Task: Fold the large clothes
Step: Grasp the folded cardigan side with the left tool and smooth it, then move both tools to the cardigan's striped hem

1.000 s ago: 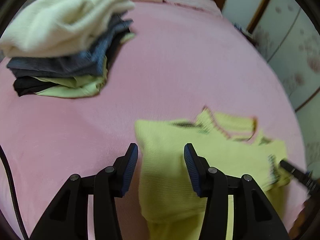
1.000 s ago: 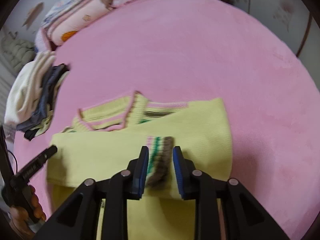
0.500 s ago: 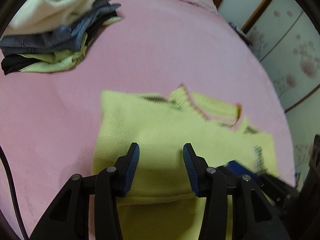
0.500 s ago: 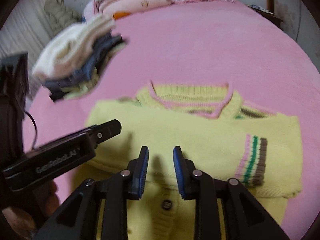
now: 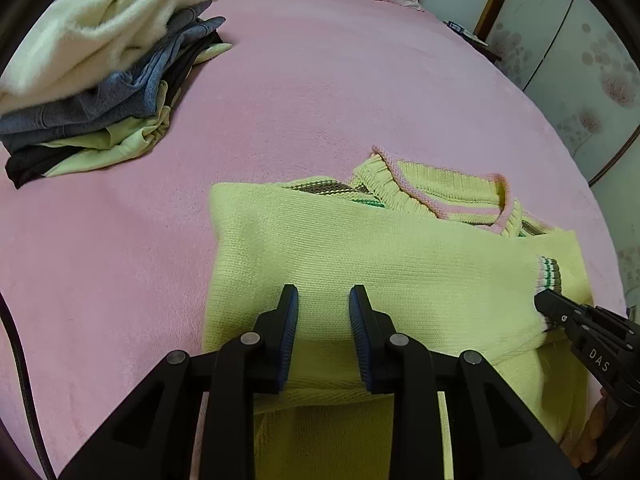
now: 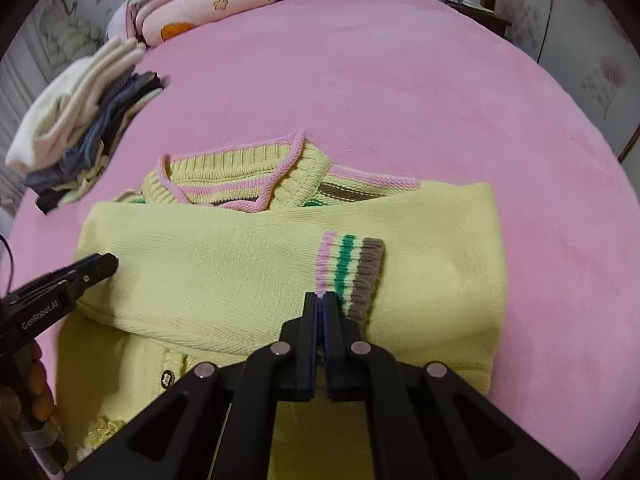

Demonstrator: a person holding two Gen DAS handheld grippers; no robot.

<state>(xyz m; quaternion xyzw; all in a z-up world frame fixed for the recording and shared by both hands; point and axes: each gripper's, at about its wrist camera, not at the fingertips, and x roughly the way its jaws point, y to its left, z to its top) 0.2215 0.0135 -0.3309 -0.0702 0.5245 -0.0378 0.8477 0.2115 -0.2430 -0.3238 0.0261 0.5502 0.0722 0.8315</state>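
A yellow knit sweater (image 5: 400, 264) lies on the pink bed (image 5: 360, 80), one sleeve folded across its body. The sleeve ends in a pink, green and brown striped cuff (image 6: 348, 264). My right gripper (image 6: 320, 297) is shut, its tips pinching the cuff's near edge; from the left wrist view the right gripper (image 5: 540, 300) shows at the cuff (image 5: 550, 270). My left gripper (image 5: 324, 296) hovers low over the sleeve's other end, its jaws closing with yellow knit between them and the pads apart. In the right wrist view the sweater (image 6: 220, 272) has the left gripper (image 6: 110, 264) at its left edge.
A pile of folded clothes (image 5: 100, 80), cream on top of blue and black, sits at the left of the bed. Folded quilts and pillows (image 6: 200, 4) line the head. Flowered wardrobe doors (image 5: 580, 60) stand to the right. A black cable (image 5: 20, 360) hangs at the left.
The sleeve was laid across the sweater's body. The right gripper left the cuff, then came back to its edge and shut. The left gripper sank over the sleeve and its jaws narrowed.
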